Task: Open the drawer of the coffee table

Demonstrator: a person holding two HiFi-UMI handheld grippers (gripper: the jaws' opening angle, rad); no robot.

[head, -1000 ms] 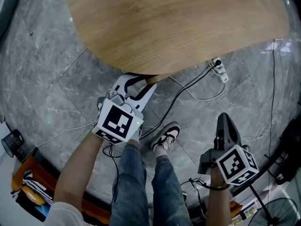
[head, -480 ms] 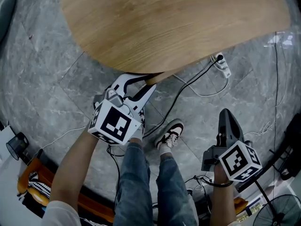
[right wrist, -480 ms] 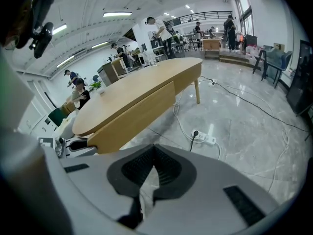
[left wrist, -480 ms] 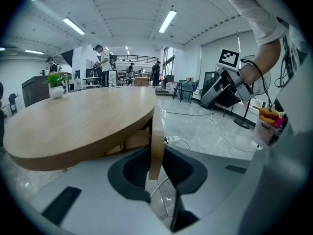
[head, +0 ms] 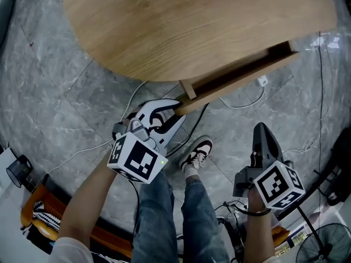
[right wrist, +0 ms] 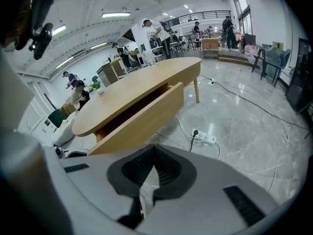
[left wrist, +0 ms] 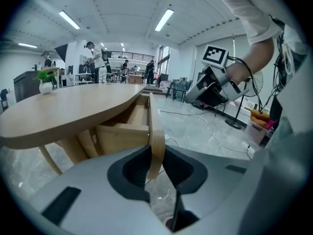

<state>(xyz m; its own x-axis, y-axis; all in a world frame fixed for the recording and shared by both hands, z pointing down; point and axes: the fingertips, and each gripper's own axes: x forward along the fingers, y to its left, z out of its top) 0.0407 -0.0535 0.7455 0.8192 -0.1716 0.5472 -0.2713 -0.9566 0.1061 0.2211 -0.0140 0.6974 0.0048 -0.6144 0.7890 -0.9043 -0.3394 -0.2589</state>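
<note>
The oval wooden coffee table (head: 192, 21) fills the top of the head view. Its drawer (head: 241, 73) stands partly pulled out from under the near edge, with a dark gap showing behind the front panel. My left gripper (head: 174, 109) is shut on the left end of that front panel. In the left gripper view the thin wooden panel (left wrist: 156, 131) sits pinched between the jaws (left wrist: 155, 163). My right gripper (head: 262, 136) hangs apart at the lower right over the floor, shut with nothing in it. From the right gripper view (right wrist: 151, 168) the drawer front (right wrist: 142, 121) lies well ahead.
A white power strip (head: 262, 81) and cables lie on the grey marble floor under the drawer. The person's shoe (head: 197, 153) and legs are between the grippers. A fan (head: 323, 248) stands at the lower right, and orange items (head: 33, 212) at the lower left.
The drawer has slid out from under the tabletop. My left gripper, still shut on its front panel, has moved back toward the person. The right gripper has stayed put.
</note>
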